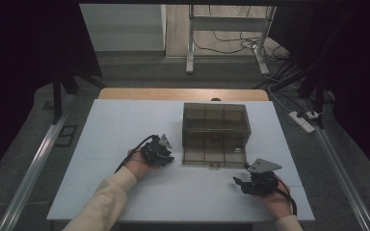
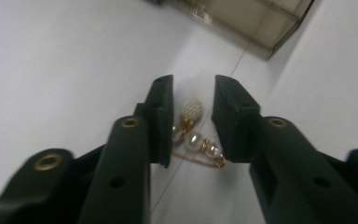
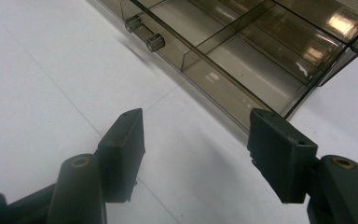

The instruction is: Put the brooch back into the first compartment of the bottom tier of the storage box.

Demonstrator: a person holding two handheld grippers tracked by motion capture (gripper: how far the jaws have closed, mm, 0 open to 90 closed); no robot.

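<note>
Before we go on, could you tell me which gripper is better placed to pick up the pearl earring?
Left: the pearl earring lies between the left gripper's jaws; the right gripper stands empty.

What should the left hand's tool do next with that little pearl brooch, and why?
Probably close a little more: the left gripper has its fingers either side of the pearl brooch lying on the table, with gaps showing, so it isn't pinched yet.

The high view is dim, dark at both sides, with the pale worktop [image 1: 125, 134] the brightest area. In the left gripper view the near tongs [image 2: 193, 100] are blurred. In the right gripper view glare spots sit on the smoky box [image 3: 270, 42], and soft shadows fall under its front edge.
</note>
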